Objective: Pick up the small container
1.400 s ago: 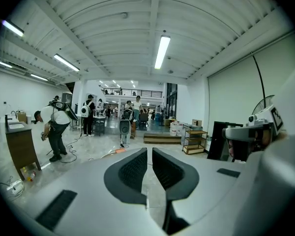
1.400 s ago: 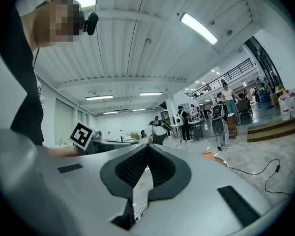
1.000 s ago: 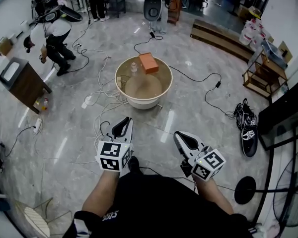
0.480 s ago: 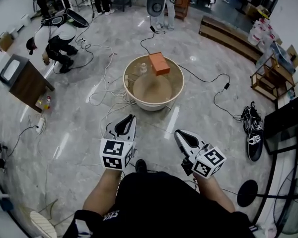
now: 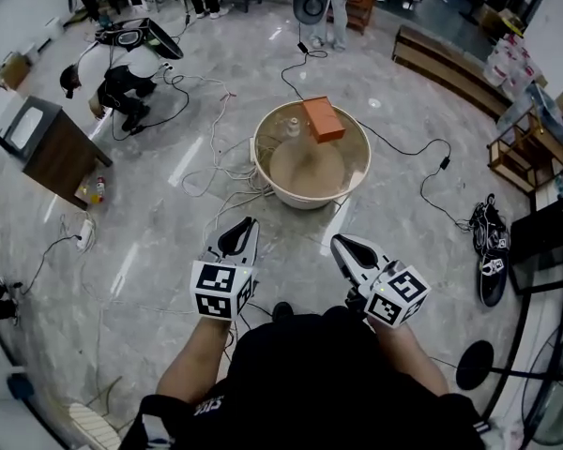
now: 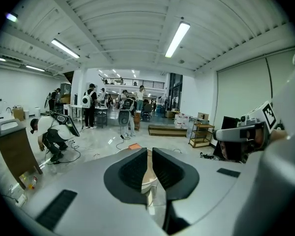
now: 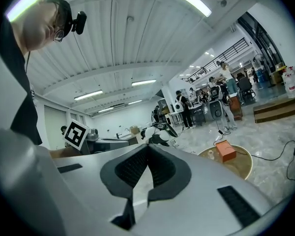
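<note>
Risk, reach: the small container (image 5: 292, 127), which looked like a clear little bottle, stood well ahead of both grippers, inside the round tub (image 5: 263, 172). A grab started from there would probably have fallen short or clipped the tub's rim.
Risk, jaws: both pairs were pressed together. If neither was spread before arriving, the tips would likely have pushed the bottle over instead of taking it.
Risk, neighbour: the orange box (image 5: 323, 118) sat just beside the container, on the right gripper's side of it. A wide approach from that side could have knocked the box or pinched it by mistake.
Risk, footing: loose cables (image 5: 216, 172) lay on the floor between the person and the tub, more toward the left gripper's side. A step closer might have snagged one and jolted the aim.
Left gripper (image 5: 236, 235): jaws brought together with only a thin slit between the pads, nothing held and nothing touched. Its own view showed the tub beyond the tips.
Right gripper (image 5: 342, 244): tips meeting, empty and touching nothing. The tub lay ahead of it and off to one side.
Small container, place: ahead of and between the two grippers, far from both, and upright as far as could be told.
Step, as judged: approach only, with the pickup not yet begun.
</note>
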Demonstrator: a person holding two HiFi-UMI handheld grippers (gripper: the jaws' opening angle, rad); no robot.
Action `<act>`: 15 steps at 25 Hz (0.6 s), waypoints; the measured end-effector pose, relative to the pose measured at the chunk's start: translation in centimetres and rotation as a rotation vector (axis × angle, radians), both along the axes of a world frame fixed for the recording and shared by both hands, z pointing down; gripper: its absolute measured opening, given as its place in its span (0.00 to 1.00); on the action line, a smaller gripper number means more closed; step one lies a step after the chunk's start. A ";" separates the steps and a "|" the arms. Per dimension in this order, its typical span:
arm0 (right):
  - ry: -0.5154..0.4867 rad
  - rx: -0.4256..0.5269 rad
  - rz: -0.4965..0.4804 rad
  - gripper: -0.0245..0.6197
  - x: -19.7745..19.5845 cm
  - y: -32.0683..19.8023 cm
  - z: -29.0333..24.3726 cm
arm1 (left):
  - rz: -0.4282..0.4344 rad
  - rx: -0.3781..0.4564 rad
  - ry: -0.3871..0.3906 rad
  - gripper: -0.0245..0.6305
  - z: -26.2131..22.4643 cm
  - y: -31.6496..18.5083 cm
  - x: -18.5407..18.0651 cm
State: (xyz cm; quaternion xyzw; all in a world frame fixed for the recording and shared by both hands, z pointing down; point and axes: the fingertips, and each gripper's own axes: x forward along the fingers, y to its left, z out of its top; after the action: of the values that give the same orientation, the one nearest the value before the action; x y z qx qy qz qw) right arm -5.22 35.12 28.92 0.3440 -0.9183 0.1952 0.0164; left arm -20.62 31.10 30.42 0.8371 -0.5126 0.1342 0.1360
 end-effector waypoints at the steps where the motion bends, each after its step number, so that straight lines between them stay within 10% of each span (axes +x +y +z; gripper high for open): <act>1: -0.001 -0.006 0.004 0.06 -0.2 -0.4 0.1 | 0.003 0.003 -0.001 0.11 -0.1 -0.5 -0.2; 15: -0.023 -0.042 0.038 0.06 1.0 -7.7 2.0 | -0.005 -0.017 0.004 0.11 1.2 -7.5 0.0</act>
State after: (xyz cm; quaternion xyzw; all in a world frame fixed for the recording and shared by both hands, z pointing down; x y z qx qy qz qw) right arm -4.21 27.40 30.95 0.3588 -0.9075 0.2184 0.0094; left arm -20.64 23.61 31.60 0.8348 -0.5133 0.1367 0.1447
